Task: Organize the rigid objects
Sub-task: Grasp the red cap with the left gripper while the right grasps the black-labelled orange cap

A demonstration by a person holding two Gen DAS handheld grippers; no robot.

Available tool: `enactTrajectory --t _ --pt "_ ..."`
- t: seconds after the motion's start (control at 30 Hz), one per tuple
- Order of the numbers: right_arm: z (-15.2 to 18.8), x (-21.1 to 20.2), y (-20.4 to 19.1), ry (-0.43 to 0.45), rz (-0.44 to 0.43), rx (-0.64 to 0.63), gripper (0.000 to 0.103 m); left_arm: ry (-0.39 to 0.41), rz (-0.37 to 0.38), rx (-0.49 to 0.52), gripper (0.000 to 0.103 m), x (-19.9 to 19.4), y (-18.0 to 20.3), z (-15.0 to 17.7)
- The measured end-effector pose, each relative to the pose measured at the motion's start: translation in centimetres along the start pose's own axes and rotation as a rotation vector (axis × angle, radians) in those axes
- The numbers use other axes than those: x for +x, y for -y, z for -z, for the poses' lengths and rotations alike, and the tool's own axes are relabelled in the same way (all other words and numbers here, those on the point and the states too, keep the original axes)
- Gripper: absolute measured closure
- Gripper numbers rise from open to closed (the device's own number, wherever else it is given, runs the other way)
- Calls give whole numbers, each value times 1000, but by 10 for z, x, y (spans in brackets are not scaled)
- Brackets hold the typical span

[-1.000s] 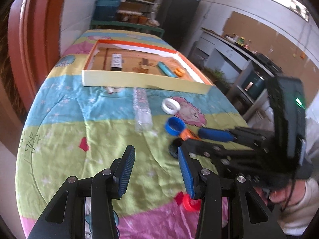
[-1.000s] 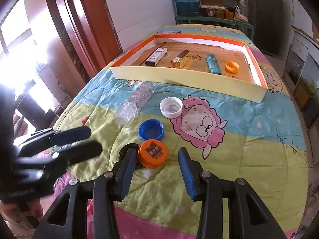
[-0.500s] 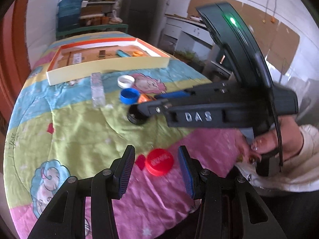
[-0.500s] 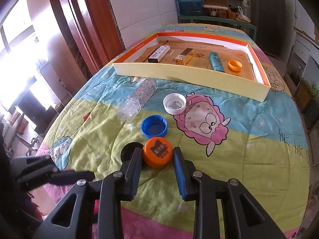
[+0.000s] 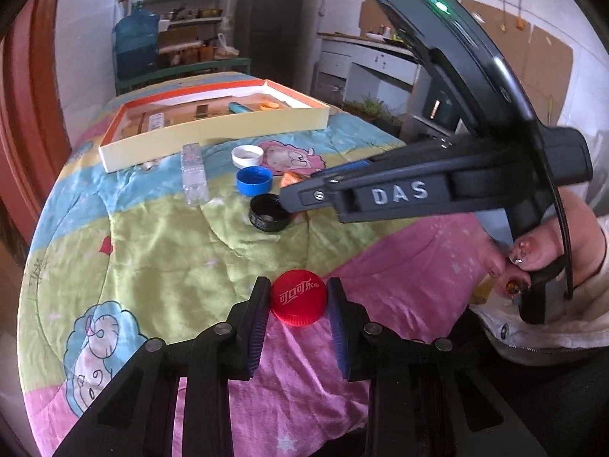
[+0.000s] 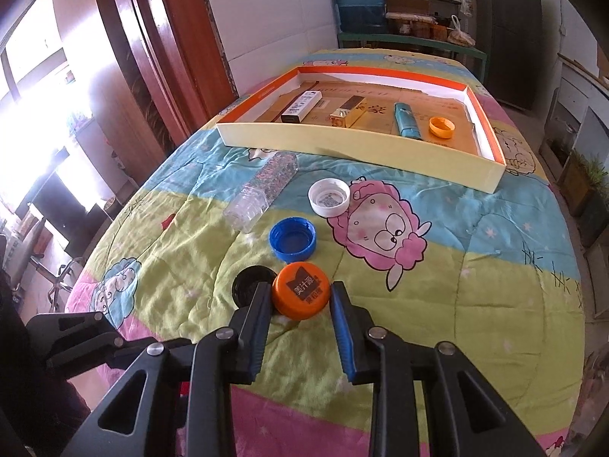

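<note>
We are at the grasp step on both sides. The left gripper (image 5: 298, 301) has just closed its jaws onto the red cap (image 5: 298, 302); the right gripper (image 6: 300, 297) pinches the orange cap (image 6: 301, 294). Both caps sit on the quilt-covered tabletop (image 6: 475, 285). Next, we lift each clear and carry it to the open box (image 6: 361, 141).

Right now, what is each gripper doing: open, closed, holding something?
Left gripper: has just been closing, now shut on the round red plastic bottle cap.
Right gripper: shut on the round orange plastic bottle cap.
</note>
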State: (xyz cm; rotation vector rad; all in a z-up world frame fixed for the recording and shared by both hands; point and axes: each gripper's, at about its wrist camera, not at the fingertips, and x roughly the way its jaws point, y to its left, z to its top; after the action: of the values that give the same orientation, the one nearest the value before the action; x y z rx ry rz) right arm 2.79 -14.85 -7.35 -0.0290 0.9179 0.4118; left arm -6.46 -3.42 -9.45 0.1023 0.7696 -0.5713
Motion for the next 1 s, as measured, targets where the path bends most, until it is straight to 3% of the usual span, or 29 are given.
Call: enactTrajectory --t 0.6,1.0 --pt "-5 -14 8 36 13 10 71 72 -30 -27 72 -8 -7 -31" --pt "-10 -18 13 56 25 17 71 88 -98 -126 72 -2 -24 -64"
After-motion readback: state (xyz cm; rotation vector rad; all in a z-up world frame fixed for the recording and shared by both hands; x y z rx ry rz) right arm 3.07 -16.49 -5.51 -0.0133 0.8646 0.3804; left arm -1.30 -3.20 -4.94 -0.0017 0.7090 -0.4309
